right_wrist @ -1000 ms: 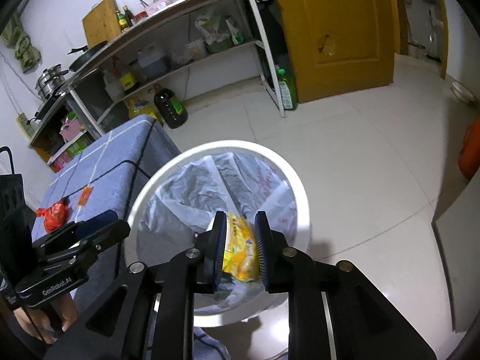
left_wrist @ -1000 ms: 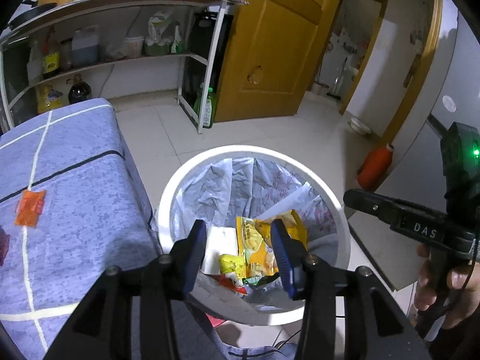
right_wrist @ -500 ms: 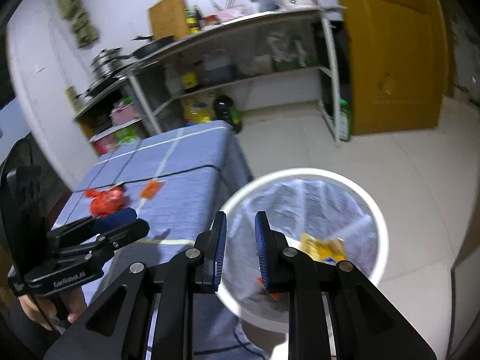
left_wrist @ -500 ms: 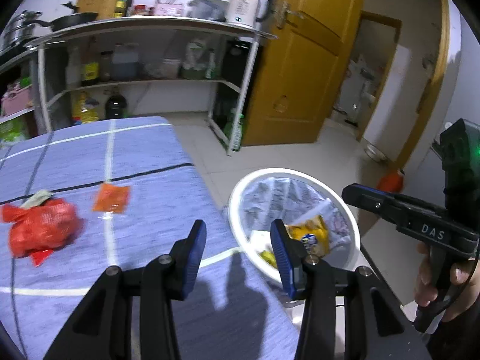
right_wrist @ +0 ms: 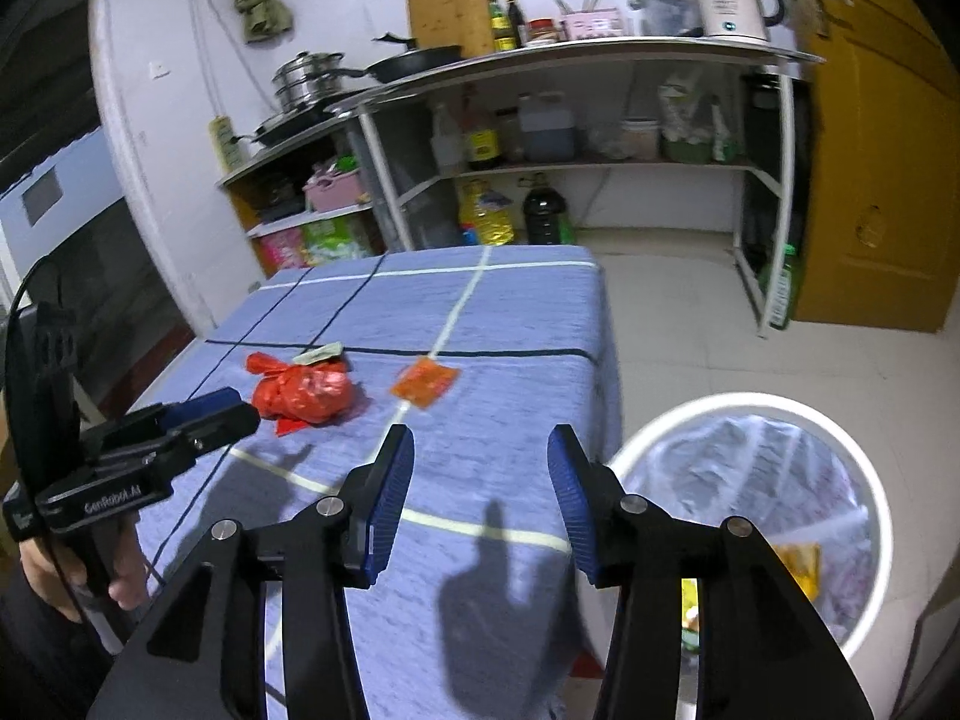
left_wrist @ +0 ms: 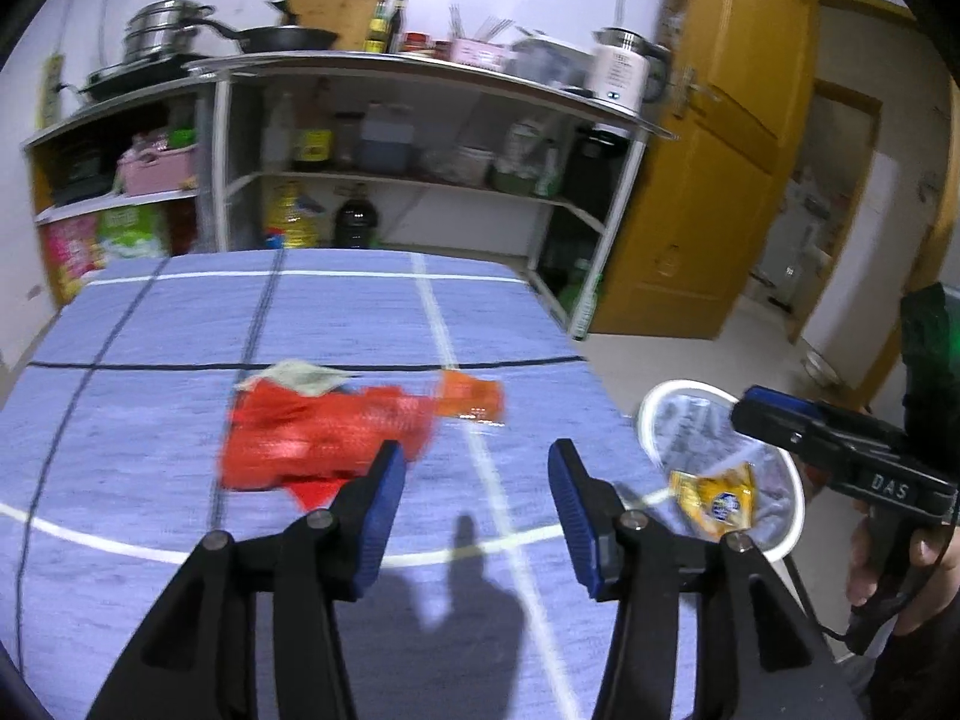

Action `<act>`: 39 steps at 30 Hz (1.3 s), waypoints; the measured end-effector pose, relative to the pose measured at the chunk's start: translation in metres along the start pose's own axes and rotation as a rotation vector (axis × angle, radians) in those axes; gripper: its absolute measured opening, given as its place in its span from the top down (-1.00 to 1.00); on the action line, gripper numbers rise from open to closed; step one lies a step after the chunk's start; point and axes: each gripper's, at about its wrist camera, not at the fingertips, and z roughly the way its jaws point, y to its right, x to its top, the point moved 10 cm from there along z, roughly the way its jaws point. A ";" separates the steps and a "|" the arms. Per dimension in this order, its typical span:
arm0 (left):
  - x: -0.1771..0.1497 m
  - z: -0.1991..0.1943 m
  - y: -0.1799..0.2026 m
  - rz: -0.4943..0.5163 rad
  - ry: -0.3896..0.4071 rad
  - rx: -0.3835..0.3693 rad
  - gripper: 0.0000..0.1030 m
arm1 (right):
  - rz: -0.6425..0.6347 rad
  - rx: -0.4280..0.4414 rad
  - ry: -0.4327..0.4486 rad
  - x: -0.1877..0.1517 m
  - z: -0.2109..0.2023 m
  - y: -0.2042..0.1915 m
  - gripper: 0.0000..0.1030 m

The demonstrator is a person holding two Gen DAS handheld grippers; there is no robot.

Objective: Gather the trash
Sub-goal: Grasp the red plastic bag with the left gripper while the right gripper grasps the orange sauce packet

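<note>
Left tool (left_wrist: 474,501) over table (left_wrist: 150,396); crumpled bag (left_wrist: 312,438) just ahead-left of it, paper scrap (left_wrist: 303,375) behind bag, flat sachet (left_wrist: 471,396) ahead, just right of bag. Bin (left_wrist: 648,414) on floor right of table edge, w/ snack packet (left_wrist: 714,495) inside. Right tool (right_wrist: 480,492) over table's near corner, bin to its right. Shelf rack (right_wrist: 600,54) behind table; door (right_wrist: 870,180) right of rack.

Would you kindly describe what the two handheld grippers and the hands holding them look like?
Both are black plastic pistol-grip tools with angular arms and ribbed blue pads. The left gripper bears white "GenRobot.AI" lettering on its side, and a black cable runs by its handle. The right gripper reads "DAS", with a green light on its body and a thin black cable below. Dark clothing shows beside the right hand.
</note>
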 end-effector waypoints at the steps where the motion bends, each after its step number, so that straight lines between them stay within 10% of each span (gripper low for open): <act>1: 0.000 -0.001 -0.009 -0.006 0.003 0.015 -0.06 | -0.008 0.008 -0.005 0.001 0.004 -0.004 0.07; 12: 0.008 0.035 -0.076 0.022 -0.023 0.082 -0.32 | -0.065 0.056 -0.054 0.004 0.047 -0.036 0.07; 26: -0.005 0.068 -0.059 0.168 -0.115 0.009 -0.49 | -0.081 0.055 -0.098 0.008 0.081 -0.045 0.07; 39: -0.011 0.047 -0.061 0.136 -0.104 0.032 0.05 | -0.093 0.042 -0.143 0.009 0.095 -0.051 0.07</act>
